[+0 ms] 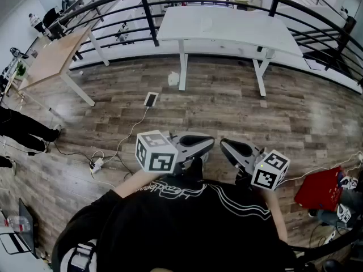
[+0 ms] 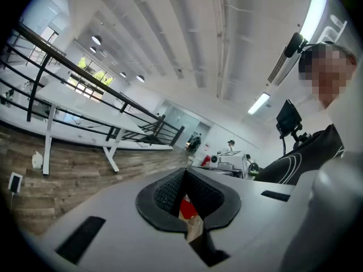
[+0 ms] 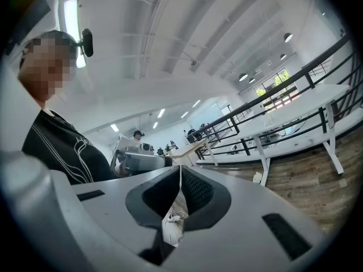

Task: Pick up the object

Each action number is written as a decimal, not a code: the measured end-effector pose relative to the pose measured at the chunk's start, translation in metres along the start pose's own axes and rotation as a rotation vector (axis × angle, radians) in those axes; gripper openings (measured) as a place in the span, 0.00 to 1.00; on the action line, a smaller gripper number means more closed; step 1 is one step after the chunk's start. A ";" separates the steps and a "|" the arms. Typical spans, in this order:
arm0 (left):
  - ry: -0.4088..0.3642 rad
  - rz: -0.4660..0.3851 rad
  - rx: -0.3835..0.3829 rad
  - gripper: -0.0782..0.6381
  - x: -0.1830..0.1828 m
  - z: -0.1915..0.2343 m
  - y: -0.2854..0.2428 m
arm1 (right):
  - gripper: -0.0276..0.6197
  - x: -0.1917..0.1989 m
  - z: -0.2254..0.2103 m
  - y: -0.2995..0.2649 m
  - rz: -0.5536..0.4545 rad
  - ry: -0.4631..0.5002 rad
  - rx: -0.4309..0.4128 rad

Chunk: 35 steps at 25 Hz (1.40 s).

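Your black top [image 1: 187, 225] fills the bottom of the head view, with both grippers held close in front of it, about level, over the wood floor [image 1: 238, 106].

Your left gripper [image 1: 211, 142] has its jaws pressed together: in the left gripper view [image 2: 184, 171] the tips meet and nothing sits between the pads. Only a bit of red and floor shows through the gap behind them.

Your right gripper [image 1: 223, 145] is the same. The right gripper view [image 3: 180, 169] shows the tips closed on each other with nothing pinched. The two noses point toward each other in the head view, close but not touching.

Which thing is meant as the object isn't marked. The likely one is a white crumpled object [image 1: 173, 78] on the floor, just beside the left leg of the white table [image 1: 227, 27] and well apart from both grippers. It also shows small in the left gripper view [image 2: 37, 160] and the right gripper view [image 3: 258, 177].

A flat device [image 1: 150, 99] lies on the floor between that object and you. A cable runs from it to a power strip [image 1: 96, 164] at your left. A red bag [image 1: 320, 188] is on the floor at your right.

A wooden table [image 1: 54, 58] stands far left, and a dark railing [image 1: 147, 13] runs behind both tables.
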<state>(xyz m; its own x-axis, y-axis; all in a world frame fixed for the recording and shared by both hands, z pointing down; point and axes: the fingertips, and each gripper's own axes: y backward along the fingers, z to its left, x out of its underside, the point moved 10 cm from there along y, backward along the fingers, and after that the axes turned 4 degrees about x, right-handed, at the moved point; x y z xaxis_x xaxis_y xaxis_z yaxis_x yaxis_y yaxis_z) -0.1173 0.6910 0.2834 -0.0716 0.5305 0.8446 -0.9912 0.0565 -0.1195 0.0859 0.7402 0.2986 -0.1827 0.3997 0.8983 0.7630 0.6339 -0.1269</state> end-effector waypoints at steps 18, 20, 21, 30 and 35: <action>-0.009 -0.007 0.012 0.12 -0.010 0.002 -0.005 | 0.08 -0.004 -0.009 -0.003 -0.048 -0.056 -0.003; -0.008 -0.012 0.011 0.12 -0.013 0.006 -0.007 | 0.08 -0.006 -0.013 -0.005 -0.049 -0.053 -0.008; -0.002 -0.016 0.013 0.12 -0.014 0.009 -0.007 | 0.08 -0.007 -0.015 -0.007 -0.049 -0.052 -0.013; 0.026 -0.031 0.006 0.12 -0.026 0.054 -0.017 | 0.08 -0.015 -0.056 -0.034 -0.054 -0.068 -0.041; 0.037 -0.044 0.008 0.12 -0.034 0.095 -0.024 | 0.08 -0.019 -0.089 -0.058 -0.048 -0.070 -0.036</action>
<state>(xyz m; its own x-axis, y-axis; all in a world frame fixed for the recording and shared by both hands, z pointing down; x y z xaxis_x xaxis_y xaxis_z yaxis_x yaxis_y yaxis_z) -0.1020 0.5911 0.3068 -0.0235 0.5584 0.8293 -0.9942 0.0743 -0.0782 0.1004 0.6371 0.3262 -0.2614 0.4161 0.8709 0.7740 0.6295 -0.0684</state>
